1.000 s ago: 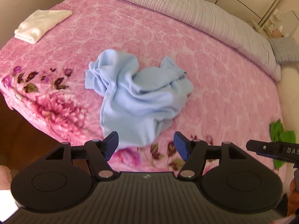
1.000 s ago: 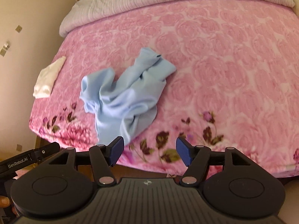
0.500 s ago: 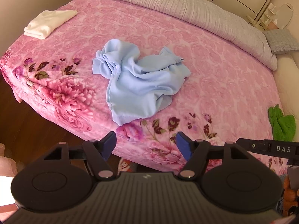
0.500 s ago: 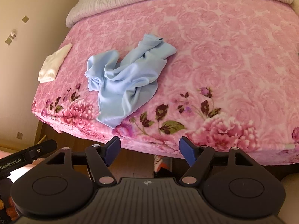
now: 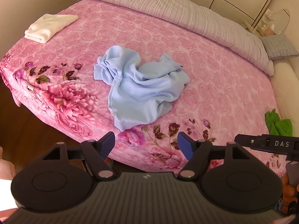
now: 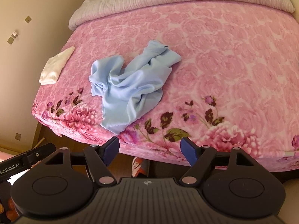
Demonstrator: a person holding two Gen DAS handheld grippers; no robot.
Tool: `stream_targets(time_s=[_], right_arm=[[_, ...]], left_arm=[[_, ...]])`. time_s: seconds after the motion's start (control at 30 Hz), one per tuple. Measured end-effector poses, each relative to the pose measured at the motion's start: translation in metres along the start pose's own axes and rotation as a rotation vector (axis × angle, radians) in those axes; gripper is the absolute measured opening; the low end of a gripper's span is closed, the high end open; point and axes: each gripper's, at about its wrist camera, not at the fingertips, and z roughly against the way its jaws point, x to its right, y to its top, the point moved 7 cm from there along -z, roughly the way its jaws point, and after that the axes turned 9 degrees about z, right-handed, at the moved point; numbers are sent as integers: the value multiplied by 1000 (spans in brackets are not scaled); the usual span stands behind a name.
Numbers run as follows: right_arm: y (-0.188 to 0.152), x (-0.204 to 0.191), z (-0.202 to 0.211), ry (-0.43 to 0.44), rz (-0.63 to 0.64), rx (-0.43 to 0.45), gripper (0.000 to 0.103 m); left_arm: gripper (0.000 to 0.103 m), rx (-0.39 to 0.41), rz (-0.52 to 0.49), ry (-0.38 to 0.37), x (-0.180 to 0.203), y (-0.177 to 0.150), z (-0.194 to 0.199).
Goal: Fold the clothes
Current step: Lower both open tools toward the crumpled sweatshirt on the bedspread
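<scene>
Lying crumpled near the front edge of the bed (image 5: 214,85), the light blue garment (image 5: 138,91) was unfolded, its lower corner reaching down to the band of dark pink printed flowers along the blanket's border. The pink rose-patterned blanket (image 6: 233,59) covered the whole mattress, with a grey ribbed cover (image 5: 179,13) bunched along the far side. A folded white cloth (image 5: 48,28) sat at the far left corner of the bed, well apart from the blue garment, and a green garment (image 5: 278,125) lay bunched at the right edge in the left wrist view. The left tongs (image 5: 146,143) hung off the bed's front edge, jaws spread wide with nothing between them, blue pads clear of the fabric. The right tongs (image 6: 150,146) were likewise spread wide and empty, held off the bed's front edge, with the garment's lowest corner just beyond the left pad in that view and not touching it. Part of the other gripper's black body showed at the margin of each view. Dark wooden floor (image 5: 28,130) showed below the mattress edge, and a grey pillow (image 5: 280,46) rested at the far right by the wall
</scene>
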Motion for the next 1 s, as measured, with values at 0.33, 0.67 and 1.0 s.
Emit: stream_targets(time_s=[0.33, 0.67, 1.0], right_arm=[[40, -18, -39, -44, -65, 11, 76], [91, -43, -124, -118, -222, -38, 76], [108, -89, -226, -170, -260, -116, 66]], left_arm=[[70, -42, -26, -34, -38, 61, -38], [71, -137, -89, -57, -109, 160, -114], [71, -292, -151, -62, -173, 221, -208]])
